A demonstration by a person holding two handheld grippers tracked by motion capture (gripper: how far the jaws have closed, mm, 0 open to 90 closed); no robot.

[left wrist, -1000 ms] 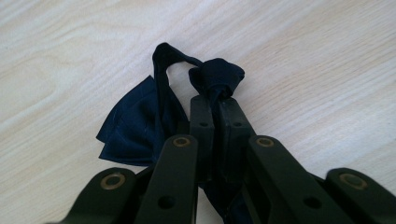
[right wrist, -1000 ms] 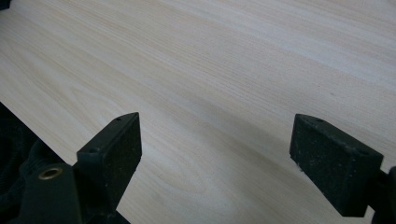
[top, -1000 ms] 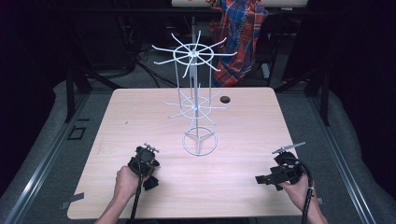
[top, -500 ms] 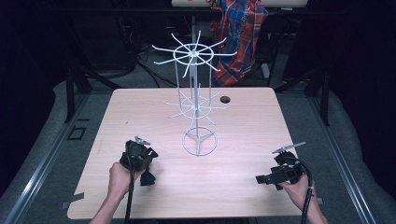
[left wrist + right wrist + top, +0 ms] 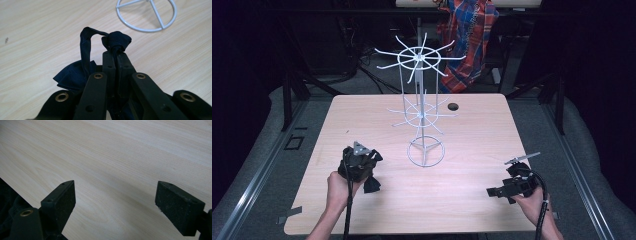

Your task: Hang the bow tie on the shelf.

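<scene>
Cloth [image 5: 86,62], dark and knotted, is pinched between the closed jaws of the left gripper [image 5: 115,53], above the table [image 5: 472,200]. Right gripper [image 5: 115,202] rests wide open, holding nothing. Farther off stands the wire rack [image 5: 424,150].

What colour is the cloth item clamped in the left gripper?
Dark navy blue; the cloth item shows best in the left gripper view, knotted at the left gripper tips.

A light wooden table [image 5: 362,115] bears a white wire rack [image 5: 424,150] near its middle.
</scene>
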